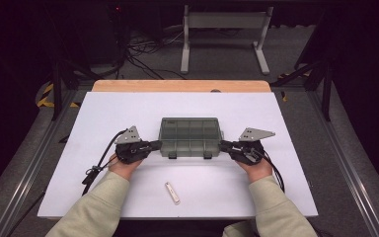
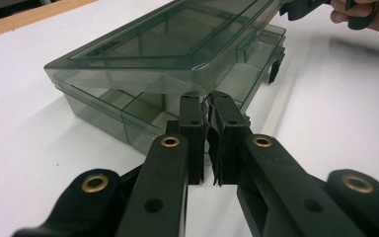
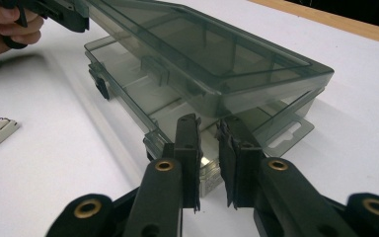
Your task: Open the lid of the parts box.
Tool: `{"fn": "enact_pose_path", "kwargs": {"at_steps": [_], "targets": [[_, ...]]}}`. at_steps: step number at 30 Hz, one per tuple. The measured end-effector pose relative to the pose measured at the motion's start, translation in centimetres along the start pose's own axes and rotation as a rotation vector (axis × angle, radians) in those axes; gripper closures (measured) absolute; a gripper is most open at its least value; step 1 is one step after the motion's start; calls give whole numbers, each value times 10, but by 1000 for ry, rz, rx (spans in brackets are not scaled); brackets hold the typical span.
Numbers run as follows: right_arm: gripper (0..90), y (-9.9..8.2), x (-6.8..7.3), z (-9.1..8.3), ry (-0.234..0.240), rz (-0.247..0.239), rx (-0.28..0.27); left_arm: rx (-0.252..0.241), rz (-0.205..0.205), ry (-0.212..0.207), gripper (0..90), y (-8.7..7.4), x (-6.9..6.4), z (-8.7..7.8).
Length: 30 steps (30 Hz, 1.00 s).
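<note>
Smoky clear plastic box (image 1: pixel 191 137), compartmented, rectangular.

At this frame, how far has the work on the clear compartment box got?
Done: the lid of the smoky clear box stands ajar, raised off the base at the front. In hand: the left hand-held gripper and the right hand-held gripper sit at opposite ends of the box, jaws nearly shut against its edge. Left: the lid is not fully open, and the white stick lies untouched in front.

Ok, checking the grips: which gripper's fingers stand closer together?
The left gripper: its fingers almost meet at the edge of the raised lid, whereas the right gripper leaves a clear gap at the grey box.
</note>
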State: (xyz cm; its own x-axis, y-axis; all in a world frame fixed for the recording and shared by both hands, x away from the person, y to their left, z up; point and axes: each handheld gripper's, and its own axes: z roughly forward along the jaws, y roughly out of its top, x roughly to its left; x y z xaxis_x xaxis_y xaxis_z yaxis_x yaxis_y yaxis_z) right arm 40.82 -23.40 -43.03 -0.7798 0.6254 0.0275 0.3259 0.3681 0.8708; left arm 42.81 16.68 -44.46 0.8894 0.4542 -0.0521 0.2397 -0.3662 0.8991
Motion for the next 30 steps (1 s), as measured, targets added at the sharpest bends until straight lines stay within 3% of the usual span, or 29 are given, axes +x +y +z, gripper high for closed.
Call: {"fn": "enact_pose_path", "kwargs": {"at_steps": [2,4,6,10,16,30], "targets": [[733,0,1,0,-9,-9,12,-5,6,5,847,1,0,-1],[558,0,1,1,-14,-8,36,-11,2,3,846,1,0,-1],[402,1,2,2,-60,-11,53,-11,-4,0,846,1,0,-1],[295,8,2,4,-99,-35,48,-14,-11,-2,845,1,-1,-2],[293,16,3,10,-157,-69,74,-15,-10,-2,842,1,-1,-2],[361,28,6,13,-150,-99,37,-17,-3,-10,822,2,-1,-3]]}}
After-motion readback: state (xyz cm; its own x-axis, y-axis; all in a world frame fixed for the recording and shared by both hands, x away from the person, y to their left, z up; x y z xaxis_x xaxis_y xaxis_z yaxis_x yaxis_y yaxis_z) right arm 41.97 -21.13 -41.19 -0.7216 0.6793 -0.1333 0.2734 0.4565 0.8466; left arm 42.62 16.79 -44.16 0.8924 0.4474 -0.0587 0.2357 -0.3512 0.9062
